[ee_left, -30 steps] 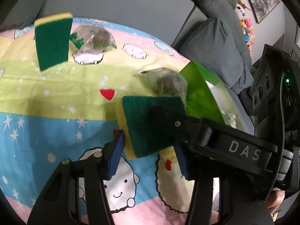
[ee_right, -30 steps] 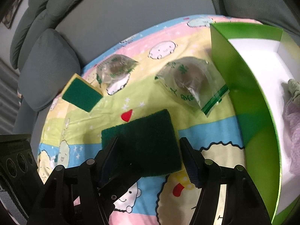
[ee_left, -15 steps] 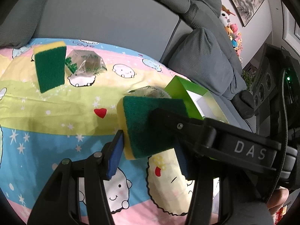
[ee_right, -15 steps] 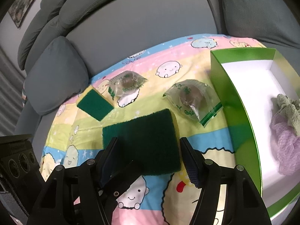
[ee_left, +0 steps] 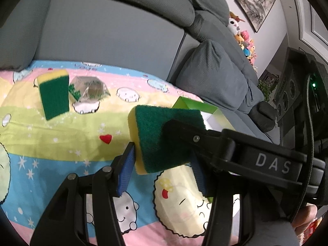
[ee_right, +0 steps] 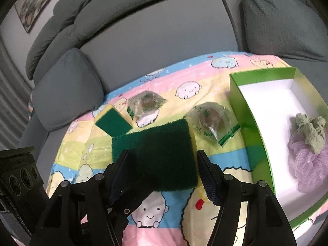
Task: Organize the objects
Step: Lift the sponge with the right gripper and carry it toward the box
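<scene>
A green and yellow sponge [ee_left: 162, 139] is held in the air above the cartoon blanket [ee_left: 51, 143]. Both grippers are on it. My left gripper [ee_left: 162, 168] is shut on its sides. My right gripper [ee_right: 164, 174] grips the same sponge [ee_right: 155, 153] across its width. A second sponge [ee_left: 54, 96] lies on the blanket at the far left, also in the right wrist view [ee_right: 112, 123]. Two clear bags [ee_right: 146, 104] [ee_right: 211, 121] lie near it. A green box [ee_right: 252, 127] with a white inside stands at the right.
A purple mesh puff [ee_right: 307, 164] and a green cloth [ee_right: 309, 131] lie in the box. A grey sofa back [ee_right: 164, 30] and cushions [ee_right: 67, 88] ring the blanket. The box corner [ee_left: 194, 106] shows behind the held sponge in the left wrist view.
Both grippers have risen with the sponge, so the blanket and box look farther away. The second sponge and the bags have not moved.
</scene>
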